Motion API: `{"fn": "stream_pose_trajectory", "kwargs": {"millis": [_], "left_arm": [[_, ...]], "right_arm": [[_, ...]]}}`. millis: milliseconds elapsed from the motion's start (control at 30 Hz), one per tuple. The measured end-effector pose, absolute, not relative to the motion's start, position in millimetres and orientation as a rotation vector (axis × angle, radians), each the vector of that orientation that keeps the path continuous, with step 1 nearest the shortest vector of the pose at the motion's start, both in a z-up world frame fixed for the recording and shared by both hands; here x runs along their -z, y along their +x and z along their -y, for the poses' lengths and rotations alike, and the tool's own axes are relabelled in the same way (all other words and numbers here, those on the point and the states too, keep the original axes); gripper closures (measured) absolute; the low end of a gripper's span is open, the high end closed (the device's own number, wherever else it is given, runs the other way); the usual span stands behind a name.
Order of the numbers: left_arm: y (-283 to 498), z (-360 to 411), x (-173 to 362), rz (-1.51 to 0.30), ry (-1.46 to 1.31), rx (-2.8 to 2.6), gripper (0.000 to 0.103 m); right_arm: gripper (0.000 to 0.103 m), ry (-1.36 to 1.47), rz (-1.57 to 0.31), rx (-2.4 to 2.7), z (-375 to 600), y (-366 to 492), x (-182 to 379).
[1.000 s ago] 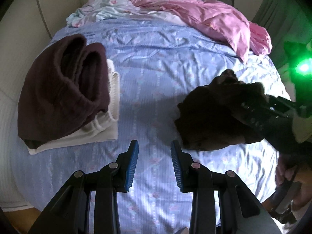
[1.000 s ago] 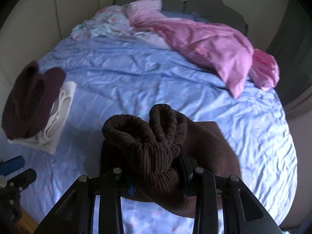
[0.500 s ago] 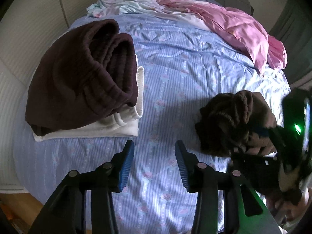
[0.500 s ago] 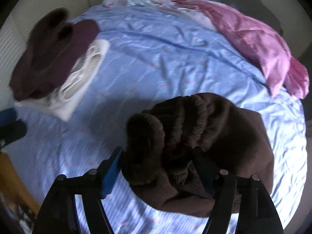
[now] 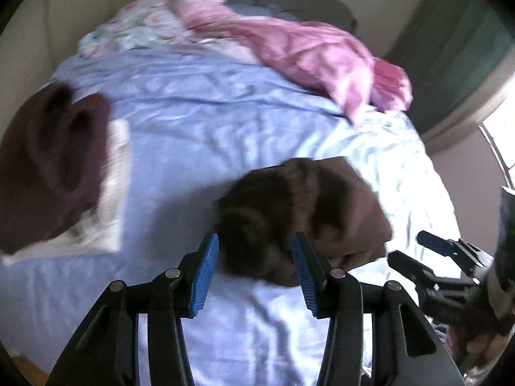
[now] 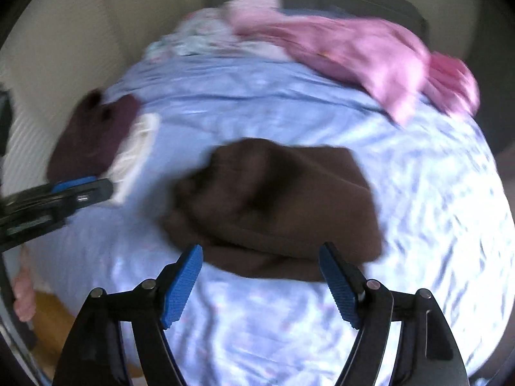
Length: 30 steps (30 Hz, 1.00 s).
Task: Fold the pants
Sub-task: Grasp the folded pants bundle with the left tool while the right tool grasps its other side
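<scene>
Both tools gape, empty, near brown pants on bed.

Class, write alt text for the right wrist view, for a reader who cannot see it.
A bundle of brown pants lies on a blue bedsheet, just beyond the open, empty right claw. A stack of folded clothes sits at left and pink bedding at the back; the picture is motion-blurred.

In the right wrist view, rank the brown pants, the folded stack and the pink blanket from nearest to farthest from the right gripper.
From the right gripper:
1. Brown pants, lying just ahead of the open fingers, mid-bed.
2. Folded stack, maroon on white, at the bed's left edge.
3. Pink blanket, bunched at the far right end of the bed.
</scene>
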<state>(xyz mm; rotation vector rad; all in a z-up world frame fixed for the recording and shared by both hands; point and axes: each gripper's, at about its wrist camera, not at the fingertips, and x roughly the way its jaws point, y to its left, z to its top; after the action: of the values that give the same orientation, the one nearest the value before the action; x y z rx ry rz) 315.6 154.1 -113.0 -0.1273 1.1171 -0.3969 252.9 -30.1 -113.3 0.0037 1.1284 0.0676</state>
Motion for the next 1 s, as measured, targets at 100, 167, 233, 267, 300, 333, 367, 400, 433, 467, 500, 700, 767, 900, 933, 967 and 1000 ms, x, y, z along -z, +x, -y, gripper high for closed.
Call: {"fn": "stream_pose_trajectory", "kwargs": {"millis": [100, 167, 233, 267, 300, 333, 367, 400, 433, 467, 500, 700, 767, 900, 933, 967, 1000], "left_arm": [[325, -122, 113, -1.106, -0.080, 0.461, 0.057], [337, -105, 119, -1.121, -0.054, 0.488, 0.057], [351, -92, 129, -1.156, -0.038, 0.491, 0.057], [354, -90, 132, -1.165, -0.039, 0.486, 0.059], [360, -86, 137, -1.179, -0.042, 0.475, 0.060], [363, -85, 140, -1.191, -0.048, 0.468, 0.061], [368, -83, 145, -1.208, -0.054, 0.459, 0.062], [372, -81, 150, -1.220, -0.059, 0.451, 0.062], [377, -78, 155, -1.238, -0.063, 0.439, 0.062], [379, -75, 160, -1.250, -0.061, 0.430, 0.062], [381, -73, 165, -1.267, -0.057, 0.420, 0.062], [383, -64, 195, -1.374, -0.103, 0.347, 0.077], [377, -65, 189, -1.355, -0.133, 0.326, 0.082], [358, -80, 148, -1.253, -0.249, 0.290, 0.083], [349, -89, 135, -1.224, -0.296, 0.287, 0.083], [343, -94, 128, -1.213, -0.313, 0.278, 0.083], [338, -98, 124, -1.211, -0.308, 0.262, 0.083]], "right_arm": [[0.027, 0.067, -1.136, 0.012, 71, 256, 118], [0.027, 0.105, -1.141, 0.047, 95, 259, 122], [0.027, 0.132, -1.143, 0.059, 110, 261, 126], [0.027, 0.145, -1.144, 0.063, 116, 264, 128], [0.027, 0.155, -1.145, 0.063, 120, 266, 131], [0.027, 0.167, -1.149, 0.063, 124, 269, 134], [0.027, 0.175, -1.155, 0.063, 128, 272, 137], [0.027, 0.184, -1.159, 0.058, 131, 275, 139], [0.027, 0.194, -1.162, 0.051, 134, 278, 142], [0.027, 0.202, -1.168, 0.046, 137, 281, 146], [0.027, 0.207, -1.172, 0.041, 139, 281, 147], [0.027, 0.237, -1.213, -0.013, 147, 289, 164], [0.027, 0.238, -1.227, -0.033, 149, 291, 169], [0.027, 0.238, -1.257, -0.059, 153, 294, 178], [0.027, 0.244, -1.259, -0.066, 155, 294, 179], [0.027, 0.252, -1.259, -0.074, 156, 294, 179], [0.027, 0.261, -1.259, -0.082, 157, 294, 178]]}}
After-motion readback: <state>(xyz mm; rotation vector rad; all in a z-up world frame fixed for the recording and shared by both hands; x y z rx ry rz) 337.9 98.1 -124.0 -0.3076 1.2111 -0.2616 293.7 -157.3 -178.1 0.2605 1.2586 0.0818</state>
